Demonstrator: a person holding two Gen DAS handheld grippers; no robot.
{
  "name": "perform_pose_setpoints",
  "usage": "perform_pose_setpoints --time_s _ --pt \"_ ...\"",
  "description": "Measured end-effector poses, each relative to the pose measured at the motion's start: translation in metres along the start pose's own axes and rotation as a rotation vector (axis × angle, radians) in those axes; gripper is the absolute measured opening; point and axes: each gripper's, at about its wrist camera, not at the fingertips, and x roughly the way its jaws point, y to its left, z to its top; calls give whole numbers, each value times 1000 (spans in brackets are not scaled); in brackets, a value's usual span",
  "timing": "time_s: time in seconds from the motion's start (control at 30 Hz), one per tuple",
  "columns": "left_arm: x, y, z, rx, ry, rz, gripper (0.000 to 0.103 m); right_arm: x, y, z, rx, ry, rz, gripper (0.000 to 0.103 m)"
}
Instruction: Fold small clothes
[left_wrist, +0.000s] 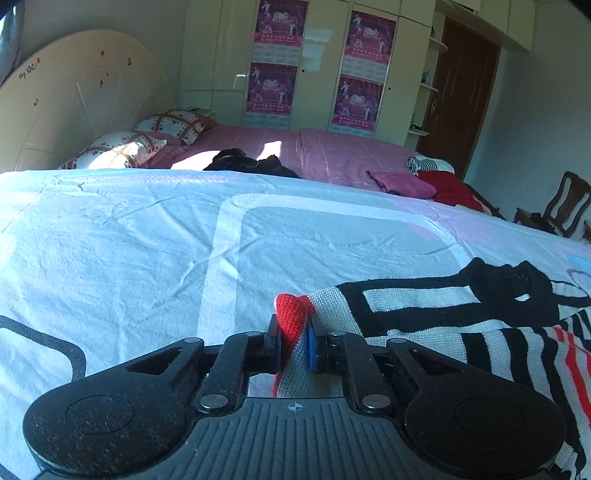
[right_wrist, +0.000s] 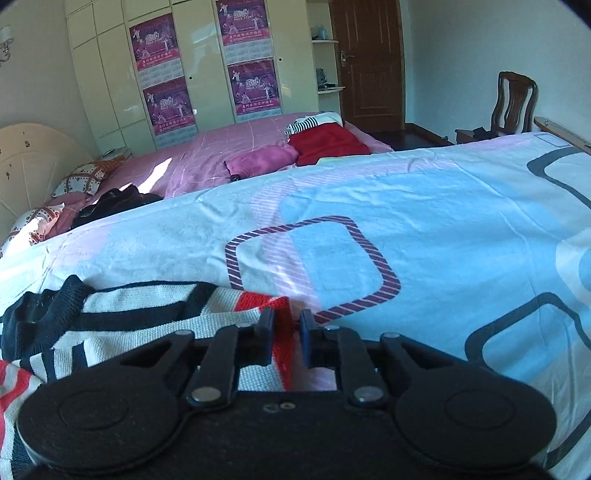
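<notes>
Left wrist view shows the striped knit sweater (left_wrist: 443, 321) lying at lower right on the light blue bedsheet (left_wrist: 129, 240), its red-tipped edge pinched between the closed left gripper (left_wrist: 294, 343). Right wrist view has the sweater (right_wrist: 129, 314) at lower left, its red-striped edge between the right gripper (right_wrist: 284, 339) fingers, slightly parted around the cloth. A pink bed (right_wrist: 207, 158) lies beyond.

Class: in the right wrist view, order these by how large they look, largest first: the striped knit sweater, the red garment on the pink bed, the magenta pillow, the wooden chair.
1. striped knit sweater, though it lies nearest the camera.
2. red garment.
3. magenta pillow and wooden chair: too alike to rank.
</notes>
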Motion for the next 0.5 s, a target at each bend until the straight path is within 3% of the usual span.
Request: perform_pose_setpoints --time_s 0.07,0.13,0.2,0.3,0.4,0.5 --pt "-7 -3 2 20 -14 25 17 -6 3 2 -18 -13 -10 18" --pt "-17 -2 2 22 -41 42 40 -16 4 5 -24 -51 2 23" --pt "-17 -4 0 34 -41 63 52 -19 6 7 -50 -79 26 23" --pt "-8 3 -2 -2 4 72 58 4 7 5 -76 31 3 22" --pt "-27 6 -2 -37 -33 83 59 -18 9 7 -69 -9 9 25" --pt "-66 -8 -11 -11 -83 40 59 -56 25 -5 -91 -54 110 25"
